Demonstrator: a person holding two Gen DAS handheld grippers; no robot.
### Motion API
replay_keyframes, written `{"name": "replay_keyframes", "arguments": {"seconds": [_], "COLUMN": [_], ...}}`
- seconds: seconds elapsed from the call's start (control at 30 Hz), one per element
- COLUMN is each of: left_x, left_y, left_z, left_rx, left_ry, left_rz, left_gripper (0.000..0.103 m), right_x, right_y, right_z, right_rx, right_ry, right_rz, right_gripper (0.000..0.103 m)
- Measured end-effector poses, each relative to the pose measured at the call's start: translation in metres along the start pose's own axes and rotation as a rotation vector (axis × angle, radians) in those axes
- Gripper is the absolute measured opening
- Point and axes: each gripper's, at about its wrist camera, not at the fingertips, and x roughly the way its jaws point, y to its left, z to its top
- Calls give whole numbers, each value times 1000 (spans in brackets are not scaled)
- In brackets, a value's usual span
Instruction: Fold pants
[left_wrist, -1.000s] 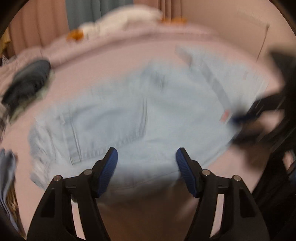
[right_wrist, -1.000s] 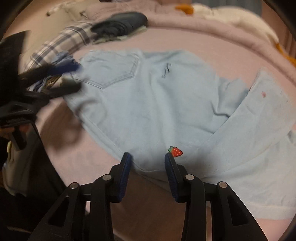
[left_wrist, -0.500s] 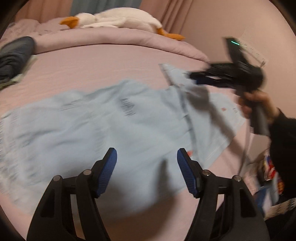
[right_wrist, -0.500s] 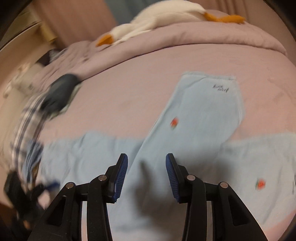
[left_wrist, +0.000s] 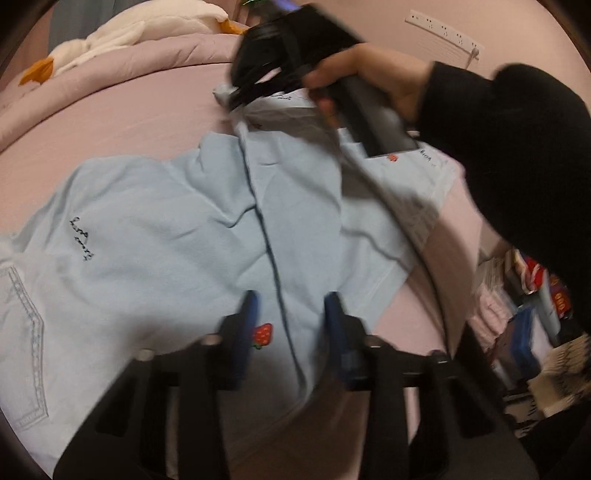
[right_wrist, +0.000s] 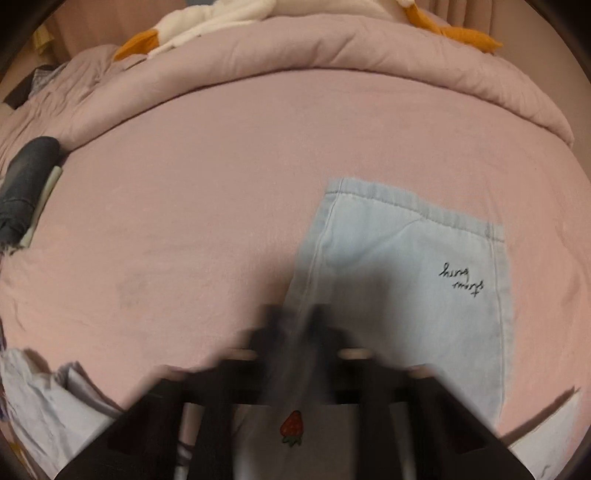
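Note:
Light blue denim pants (left_wrist: 177, 236) with strawberry patches lie spread on a pink bed. My left gripper (left_wrist: 290, 325) is open, low over the near edge of a pant leg, beside a strawberry patch (left_wrist: 261, 334). In the left wrist view my right gripper (left_wrist: 258, 79) is at the far leg hem. In the right wrist view the right gripper (right_wrist: 295, 325) is blurred and its fingers stand close together on the left edge of the pant leg (right_wrist: 406, 280), with fabric between them.
A white goose plush (right_wrist: 221, 18) lies on the rolled pink duvet (right_wrist: 332, 48) at the back. A dark folded garment (right_wrist: 29, 181) sits at the left. Boxes and clutter (left_wrist: 535, 306) stand off the bed's right side.
Both grippers swung toward the leg ends. The right gripper dropped onto the far leg's edge and closed on it. The left gripper narrowed a little over the near leg.

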Motion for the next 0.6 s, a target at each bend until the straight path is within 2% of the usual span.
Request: {"name": "replay_keyframes", "arguments": {"seconds": [0.1,0.2,0.27,0.37,0.43,0.5,0.53,0.6], "left_x": [2,-3,-3,0,-4,-3,-3,-3], "left_y": [3,1,-2,-8,-2,-3,-2,-3], "left_z": [0,-9,-14,-14,-16,-16,-15,-15], "left_rx": [-28,-35,-34,-22,-11,-3,1,11], "left_ry": [-22,-32,-34,-31,-27,-17,-13,-3], "left_rz": [7,27,28,37,47,54,59,70], "left_gripper": [21,19,19,19,19,20,21,22], "right_x": [-38,-106,-150,-194,-197,-187,-175,-151], "right_y": [-25,-57,-83,-120,-145,-162,-177,-193], "right_z": [-16,-51,-84,-145,-184,-218,-238,-256], "right_rx": [92,166,226,330,432,517,575,672], "right_ry": [-104,-269,-369,-477,-495,-484,-457,-400], "right_rz": [68,144,163,162,181,161,168,211], "right_gripper": [4,4,4,4,4,4,4,4]}}
